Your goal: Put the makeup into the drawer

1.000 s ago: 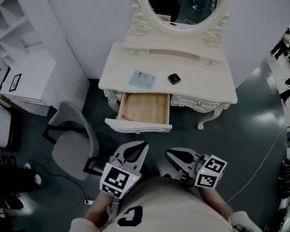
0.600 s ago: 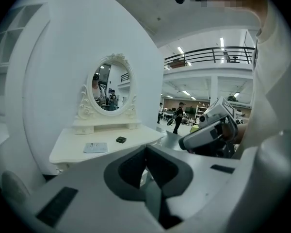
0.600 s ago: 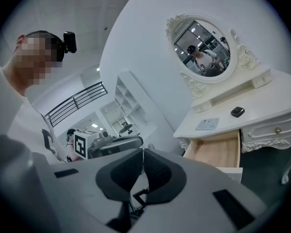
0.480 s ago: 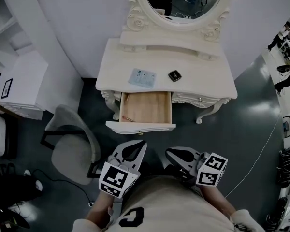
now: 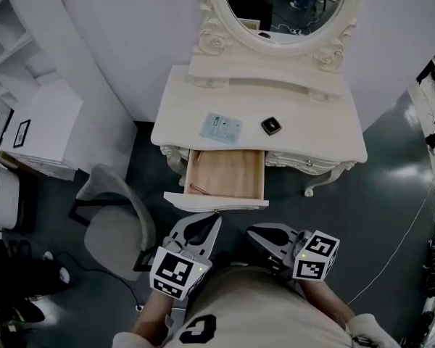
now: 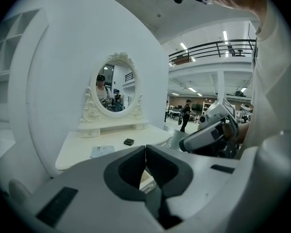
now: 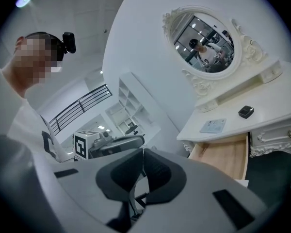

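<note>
Dressing table (image 5: 319, 122) ahead, drawer (image 5: 228, 174) already open; I judge this the approach step, with nothing picked up yet. Left gripper (image 5: 216, 217) and right gripper (image 5: 251, 231) are both closed on nothing, short of the drawer front. Makeup lies on the tabletop: a flat pale packet (image 5: 221, 127) and a small black case (image 5: 271, 126), possibly a compact. Next move: open one gripper's jaws and reach over.

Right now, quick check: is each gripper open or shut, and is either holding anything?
Left gripper: closed, nothing between its jaws.
Right gripper: closed, nothing between its jaws.
</note>
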Demonstrator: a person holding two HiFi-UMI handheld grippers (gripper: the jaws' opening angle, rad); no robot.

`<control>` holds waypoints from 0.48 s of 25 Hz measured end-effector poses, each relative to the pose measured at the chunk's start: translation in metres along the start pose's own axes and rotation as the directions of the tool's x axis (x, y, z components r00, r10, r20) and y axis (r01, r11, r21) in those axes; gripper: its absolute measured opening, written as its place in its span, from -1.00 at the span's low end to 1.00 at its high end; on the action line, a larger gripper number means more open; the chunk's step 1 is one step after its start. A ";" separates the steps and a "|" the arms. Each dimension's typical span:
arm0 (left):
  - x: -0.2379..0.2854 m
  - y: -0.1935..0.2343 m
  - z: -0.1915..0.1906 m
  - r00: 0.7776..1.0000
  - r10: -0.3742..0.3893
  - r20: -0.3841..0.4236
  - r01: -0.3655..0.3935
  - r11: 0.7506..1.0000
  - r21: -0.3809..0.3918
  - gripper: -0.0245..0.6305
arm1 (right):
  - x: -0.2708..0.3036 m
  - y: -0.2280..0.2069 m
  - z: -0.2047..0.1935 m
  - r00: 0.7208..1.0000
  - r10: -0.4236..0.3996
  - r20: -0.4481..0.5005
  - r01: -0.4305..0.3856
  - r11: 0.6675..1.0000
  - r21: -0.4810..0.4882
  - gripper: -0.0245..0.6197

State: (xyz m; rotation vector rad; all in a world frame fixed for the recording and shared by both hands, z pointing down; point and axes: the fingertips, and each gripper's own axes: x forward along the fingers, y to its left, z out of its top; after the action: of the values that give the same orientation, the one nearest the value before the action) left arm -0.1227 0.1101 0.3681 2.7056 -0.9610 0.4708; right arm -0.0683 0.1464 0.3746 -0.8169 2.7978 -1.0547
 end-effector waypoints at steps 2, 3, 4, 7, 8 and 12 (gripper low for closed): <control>0.011 -0.002 0.007 1.000 0.020 0.001 -0.020 1.000 0.003 -0.76 | -0.004 -0.009 0.008 1.000 0.024 -0.003 -0.024 1.000 0.006 -0.83; 0.017 -0.003 0.011 1.000 0.029 0.001 -0.029 1.000 0.006 -0.76 | -0.007 -0.014 0.012 0.999 0.036 -0.006 -0.036 0.999 0.007 -0.83; 0.024 -0.004 0.016 0.999 0.038 0.000 -0.038 0.999 0.011 -0.76 | -0.010 -0.020 0.016 0.999 0.048 -0.009 -0.048 0.999 0.008 -0.83; 0.043 -0.005 0.029 0.997 0.073 -0.009 -0.073 0.997 0.023 -0.76 | -0.020 -0.037 0.031 0.996 0.083 -0.006 -0.083 0.996 0.019 -0.83; 0.050 -0.004 0.034 0.996 0.086 -0.011 -0.086 0.996 0.022 -0.76 | -0.024 -0.043 0.035 0.996 0.092 -0.004 -0.092 0.995 0.024 -0.83; 0.076 -0.004 0.046 0.989 0.145 -0.030 -0.144 0.989 0.029 -0.76 | -0.040 -0.066 0.050 0.990 0.139 -0.015 -0.138 0.990 0.038 -0.83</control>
State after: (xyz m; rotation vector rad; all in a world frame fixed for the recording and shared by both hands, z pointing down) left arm -0.0543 0.0552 0.3535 2.6543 -1.1551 0.5557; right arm 0.0075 0.0945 0.3722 -0.6024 2.7930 -1.0918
